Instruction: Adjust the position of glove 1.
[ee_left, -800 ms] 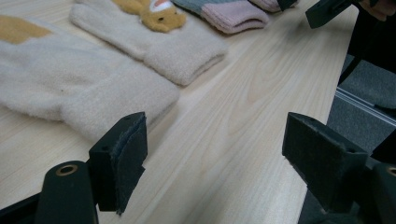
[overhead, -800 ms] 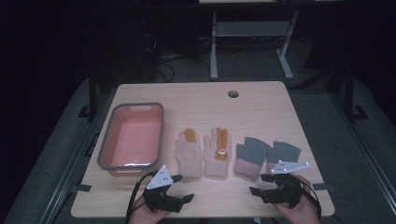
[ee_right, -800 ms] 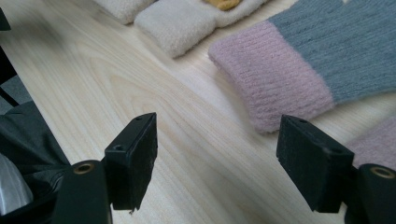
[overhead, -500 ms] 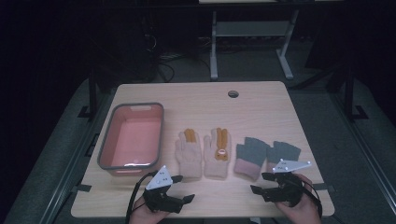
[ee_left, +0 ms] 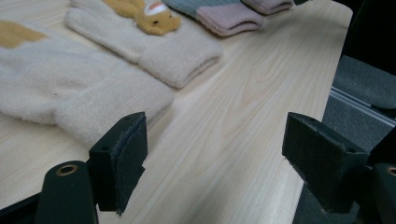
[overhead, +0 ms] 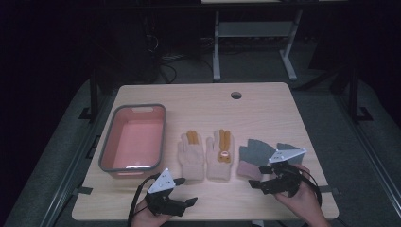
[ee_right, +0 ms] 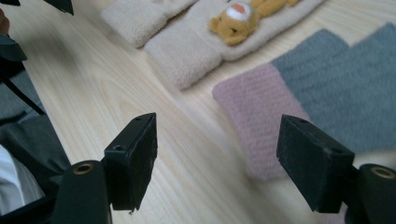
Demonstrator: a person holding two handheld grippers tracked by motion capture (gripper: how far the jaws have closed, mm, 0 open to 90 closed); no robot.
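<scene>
Count on the table (overhead: 265, 101): four gloves in all. Two cream gloves (overhead: 191, 158) with orange fingers, lying side by side, one bearing a small bear figure. Two grey gloves (overhead: 255, 152) with pink cuffs. One pink tub (overhead: 134, 139) with a grey rim. Two handheld grippers, the left gripper (overhead: 185, 191) and the right gripper (overhead: 259, 177).

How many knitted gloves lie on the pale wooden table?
4: two cream gloves with orange fingers at the middle, and two grey gloves with pink cuffs right of them, one partly behind the right gripper.

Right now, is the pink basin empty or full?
Empty: the pink basin shows a bare floor in the high view, and the gloves lie outside it.
</scene>
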